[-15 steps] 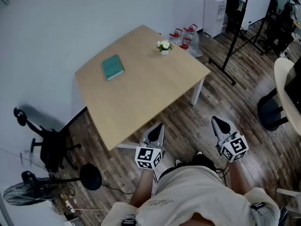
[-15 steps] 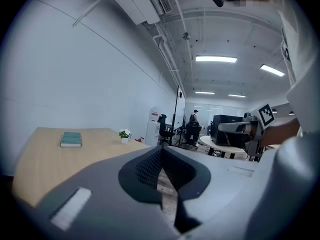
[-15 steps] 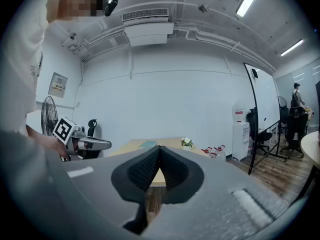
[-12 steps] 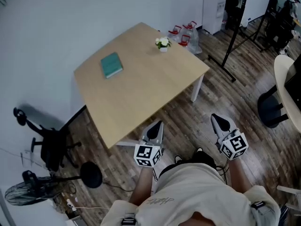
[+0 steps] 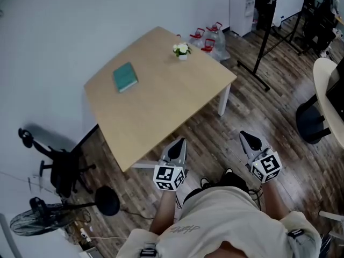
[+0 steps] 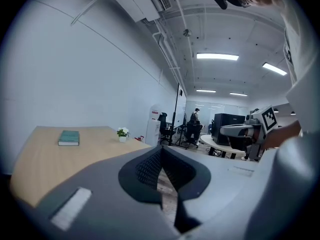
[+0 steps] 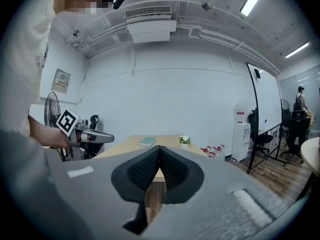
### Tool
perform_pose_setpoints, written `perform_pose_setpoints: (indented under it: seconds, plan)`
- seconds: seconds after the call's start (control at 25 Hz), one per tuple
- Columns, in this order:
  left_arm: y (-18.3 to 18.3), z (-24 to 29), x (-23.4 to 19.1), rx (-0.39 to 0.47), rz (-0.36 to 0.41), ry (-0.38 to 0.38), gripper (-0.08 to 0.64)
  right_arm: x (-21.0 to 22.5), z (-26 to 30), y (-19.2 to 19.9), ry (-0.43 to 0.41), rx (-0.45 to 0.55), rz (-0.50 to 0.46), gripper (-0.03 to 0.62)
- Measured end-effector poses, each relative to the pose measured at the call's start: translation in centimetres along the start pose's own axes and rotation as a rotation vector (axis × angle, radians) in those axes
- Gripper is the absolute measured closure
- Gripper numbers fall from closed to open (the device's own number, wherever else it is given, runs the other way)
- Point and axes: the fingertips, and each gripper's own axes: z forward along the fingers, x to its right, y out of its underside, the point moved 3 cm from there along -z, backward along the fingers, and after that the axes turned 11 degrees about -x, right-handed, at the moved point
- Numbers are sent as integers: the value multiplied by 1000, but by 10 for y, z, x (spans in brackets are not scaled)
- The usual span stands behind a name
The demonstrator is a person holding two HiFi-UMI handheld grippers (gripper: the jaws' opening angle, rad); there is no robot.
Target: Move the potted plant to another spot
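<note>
A small potted plant (image 5: 181,50) with white flowers in a white pot stands near the far right corner of the wooden table (image 5: 161,101); it shows small in the left gripper view (image 6: 122,134) and the right gripper view (image 7: 185,141). My left gripper (image 5: 177,148) hangs just off the table's near edge, jaws shut with nothing between them (image 6: 161,150). My right gripper (image 5: 249,140) is held over the floor to the right of the table, also shut and empty (image 7: 159,149). Both are far from the plant.
A teal book (image 5: 124,77) lies on the table's far left part. Water bottles (image 5: 209,36) and a white dispenser (image 5: 241,3) stand behind the table. A black stand (image 5: 263,36), an office chair (image 5: 59,165) and a floor fan (image 5: 37,222) surround it.
The table and plant sit slightly further left and higher in the head view. Both grippers have kept their places and stayed shut.
</note>
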Motion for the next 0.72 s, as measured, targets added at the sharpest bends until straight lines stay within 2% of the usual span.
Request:
perform_pose_setpoints:
  seconds: [0.36, 0.48, 0.52, 0.6, 0.64, 0.72]
  plan:
    - [-35, 21, 19, -8, 19, -34, 541, 48, -6, -12, -45, 24, 12, 591]
    - [-40, 28, 21, -15, 16, -59, 541, 69, -5, -17, -22, 65, 20, 589]
    - [-40, 30, 23, -17, 10, -64, 541, 76, -5, -17, -6, 77, 21, 559]
    - [-41, 34, 28, -27, 6, -71, 541, 87, -4, -15, 12, 81, 11, 245]
    - [-41, 36, 31, -33, 6, -73, 541, 92, -2, -14, 13, 78, 4, 212]
    - [-42, 41, 36, -42, 5, -76, 541, 99, -2, -12, 4, 77, -3, 212]
